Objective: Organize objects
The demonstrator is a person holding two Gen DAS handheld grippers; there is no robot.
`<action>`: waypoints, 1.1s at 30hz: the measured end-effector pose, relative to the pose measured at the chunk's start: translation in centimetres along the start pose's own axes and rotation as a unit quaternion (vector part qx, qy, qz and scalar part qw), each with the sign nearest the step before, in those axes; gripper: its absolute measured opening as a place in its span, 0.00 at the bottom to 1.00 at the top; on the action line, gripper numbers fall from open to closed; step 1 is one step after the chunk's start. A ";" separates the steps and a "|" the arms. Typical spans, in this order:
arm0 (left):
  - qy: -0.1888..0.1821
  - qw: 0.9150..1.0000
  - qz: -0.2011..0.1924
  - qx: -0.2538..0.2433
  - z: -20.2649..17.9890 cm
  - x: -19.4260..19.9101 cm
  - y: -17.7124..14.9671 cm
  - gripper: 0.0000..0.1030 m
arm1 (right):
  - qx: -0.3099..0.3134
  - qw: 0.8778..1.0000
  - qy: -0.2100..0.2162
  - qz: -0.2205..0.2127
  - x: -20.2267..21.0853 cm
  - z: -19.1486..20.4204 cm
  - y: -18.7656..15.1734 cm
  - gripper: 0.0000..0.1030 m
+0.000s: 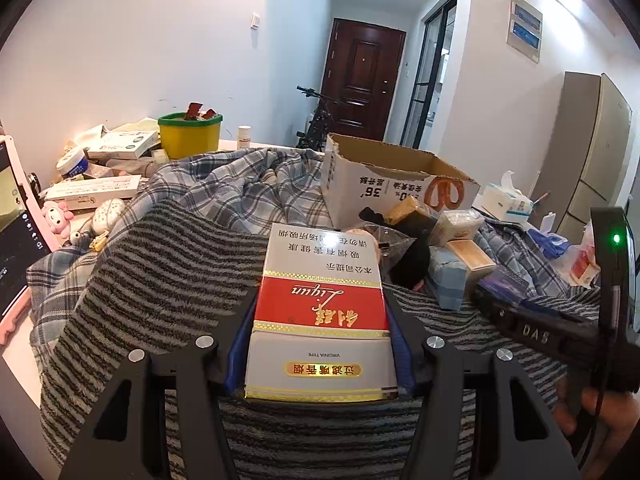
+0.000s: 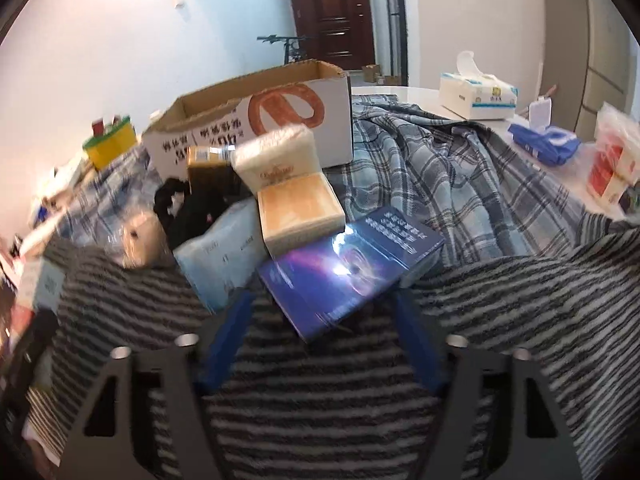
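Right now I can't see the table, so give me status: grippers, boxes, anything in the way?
Left gripper shut on red-white pack. Right gripper open around blue box. Carton open behind the pile.

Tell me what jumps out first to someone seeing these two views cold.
The red and white cigarette carton fills the left wrist view, clamped between the left gripper pads above the striped blanket. In the right wrist view a glossy dark blue box lies tilted just ahead of the right gripper, whose pads do not touch it. Behind the pile stands an open cardboard box.
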State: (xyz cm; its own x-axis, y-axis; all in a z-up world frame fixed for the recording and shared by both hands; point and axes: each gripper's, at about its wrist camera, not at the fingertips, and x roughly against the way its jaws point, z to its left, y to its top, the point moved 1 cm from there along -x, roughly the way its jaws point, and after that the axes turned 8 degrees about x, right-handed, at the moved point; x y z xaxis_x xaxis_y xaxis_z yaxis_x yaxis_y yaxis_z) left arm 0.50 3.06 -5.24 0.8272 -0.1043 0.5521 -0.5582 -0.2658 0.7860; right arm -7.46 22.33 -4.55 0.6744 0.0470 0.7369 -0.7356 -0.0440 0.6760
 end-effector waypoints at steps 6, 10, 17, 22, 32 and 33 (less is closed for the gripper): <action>-0.011 1.000 0.001 -0.003 -0.6 0.3 -0.2 0.58 | 0.027 0.999 0.038 0.009 1.3 -0.6 -1.6 0.19; -0.013 1.000 0.000 -0.005 -0.9 0.5 -0.3 0.58 | 0.033 0.999 0.037 0.005 2.4 -1.3 -2.4 0.10; -0.017 1.000 0.003 -0.011 -1.6 0.1 -0.4 0.58 | -0.007 1.000 0.021 -0.010 3.2 -3.2 -2.4 0.11; -0.022 1.000 0.011 -0.011 -2.0 -0.5 -0.1 0.58 | 0.001 0.999 0.025 -0.022 2.9 -2.2 -1.5 0.71; -0.025 1.000 0.007 -0.007 -2.5 -0.8 0.3 0.58 | -0.029 0.999 0.030 0.013 -0.3 -2.1 1.5 0.84; -0.026 1.000 0.007 -0.008 -2.6 -0.8 0.3 0.58 | -0.038 0.999 0.021 0.016 -0.8 -1.9 1.6 0.84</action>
State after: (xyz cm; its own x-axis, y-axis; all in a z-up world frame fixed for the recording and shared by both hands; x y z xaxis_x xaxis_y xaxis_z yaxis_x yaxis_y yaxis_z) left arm -0.45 5.56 -4.71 0.8215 -0.1583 0.5478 -0.5701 -0.2482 0.7832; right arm -9.32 24.07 -4.04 0.6486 0.0879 0.7561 -0.7604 0.0302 0.6488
